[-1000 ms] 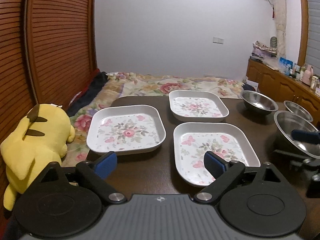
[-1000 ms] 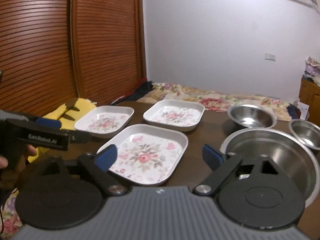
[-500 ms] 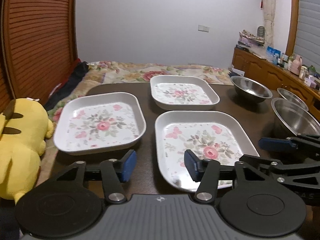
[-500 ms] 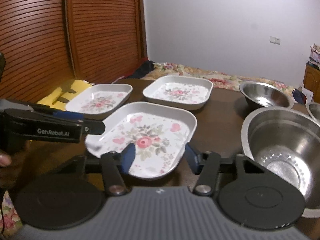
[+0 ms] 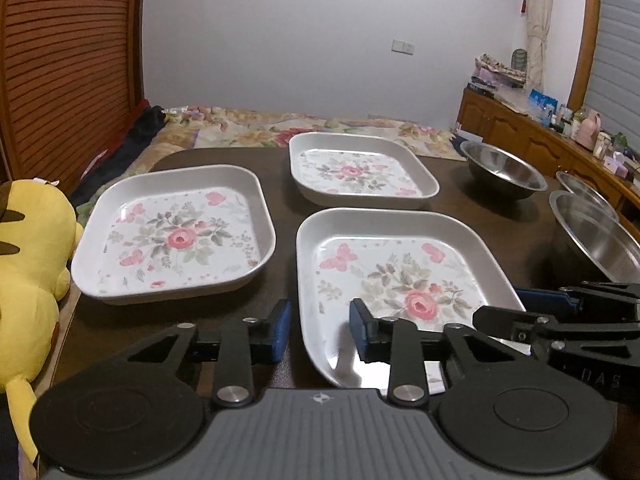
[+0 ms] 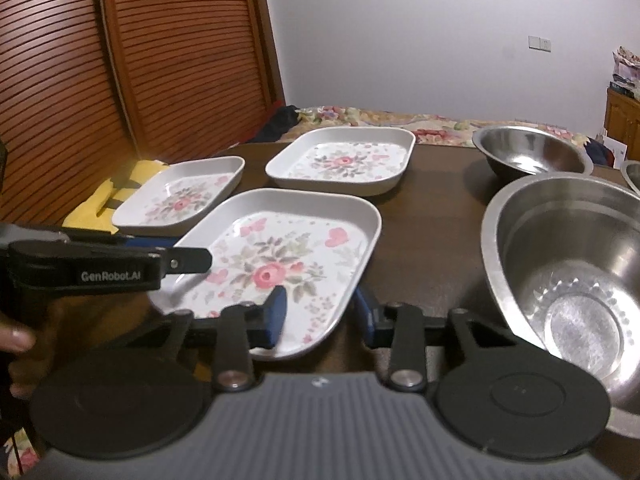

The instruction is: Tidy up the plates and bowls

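Three white square plates with a rose print lie on the dark table: a near plate [image 5: 400,276] [image 6: 280,264], a left plate [image 5: 176,236] [image 6: 180,196] and a far plate [image 5: 356,168] [image 6: 344,160]. My left gripper [image 5: 320,330] straddles the near plate's left rim; its fingers are narrowed but open, with gaps showing on both sides of the rim. My right gripper [image 6: 322,314] straddles the same plate's near right corner, also narrowed and open. Three steel bowls stand to the right: a large bowl [image 6: 560,264] [image 5: 600,240], a medium bowl [image 6: 528,152] [image 5: 504,172] and a small bowl [image 5: 584,188].
A yellow plush toy [image 5: 28,264] lies off the table's left edge. Behind the table is a floral bedspread [image 5: 280,128], with slatted wooden doors [image 6: 120,80] at the left. A wooden cabinet [image 5: 540,140] with small items runs along the right. A hand [image 6: 16,340] holds the left gripper.
Both grippers moved forward and down to the near plate. Their fingers went from wide open to a narrow gap around its rim. The plate has not moved.
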The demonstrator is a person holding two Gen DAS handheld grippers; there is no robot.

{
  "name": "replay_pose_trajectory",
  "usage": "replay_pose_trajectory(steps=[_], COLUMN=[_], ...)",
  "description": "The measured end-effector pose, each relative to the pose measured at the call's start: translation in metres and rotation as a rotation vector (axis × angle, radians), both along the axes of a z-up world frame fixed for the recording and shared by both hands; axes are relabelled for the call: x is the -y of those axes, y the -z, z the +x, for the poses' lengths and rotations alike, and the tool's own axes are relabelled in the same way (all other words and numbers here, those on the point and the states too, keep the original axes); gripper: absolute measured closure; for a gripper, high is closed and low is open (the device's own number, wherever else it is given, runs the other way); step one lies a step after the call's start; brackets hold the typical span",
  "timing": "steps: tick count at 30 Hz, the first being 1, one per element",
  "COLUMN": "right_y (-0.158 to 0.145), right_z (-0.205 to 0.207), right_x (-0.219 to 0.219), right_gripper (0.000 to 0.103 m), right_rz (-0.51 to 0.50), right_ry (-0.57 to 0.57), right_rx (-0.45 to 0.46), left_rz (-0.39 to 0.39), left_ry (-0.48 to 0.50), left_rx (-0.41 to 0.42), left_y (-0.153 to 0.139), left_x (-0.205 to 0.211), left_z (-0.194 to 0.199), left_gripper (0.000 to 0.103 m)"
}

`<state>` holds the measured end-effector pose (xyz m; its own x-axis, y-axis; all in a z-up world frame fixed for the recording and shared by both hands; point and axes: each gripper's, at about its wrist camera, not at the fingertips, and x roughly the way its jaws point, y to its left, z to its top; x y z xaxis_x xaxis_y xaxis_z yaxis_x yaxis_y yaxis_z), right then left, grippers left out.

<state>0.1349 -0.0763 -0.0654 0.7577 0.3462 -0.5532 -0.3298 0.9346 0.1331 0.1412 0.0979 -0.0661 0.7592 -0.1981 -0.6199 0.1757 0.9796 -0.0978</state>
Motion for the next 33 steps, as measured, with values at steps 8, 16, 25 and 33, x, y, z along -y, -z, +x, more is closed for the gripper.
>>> replay_pose_trajectory(steps=[8,16,25,33], right_y=[0.003,0.003,-0.003,-0.008], right_z=[0.005,0.003,-0.012,-0.038], right_x=[0.001,0.005,0.011,0.017], right_gripper=[0.075,0.081,0.081,0.081], right_rz=[0.000,0.014,0.041,0.064], right_ry=[0.015,0.011,-0.040,-0.091], right_rx=[-0.004,0.002,-0.007,-0.021], left_rz=[-0.002,0.018,0.004,-0.027], left_ry=[-0.012,-0.024,-0.014,-0.019], left_rx=[0.010,0.007,0.023,0.043], left_y=[0.002,-0.002,-0.013,-0.019], left_x=[-0.002,-0.001,-0.004,-0.007], left_z=[0.001,-0.007,-0.039,-0.073], left_gripper=[0.082,0.089,0.089,0.089])
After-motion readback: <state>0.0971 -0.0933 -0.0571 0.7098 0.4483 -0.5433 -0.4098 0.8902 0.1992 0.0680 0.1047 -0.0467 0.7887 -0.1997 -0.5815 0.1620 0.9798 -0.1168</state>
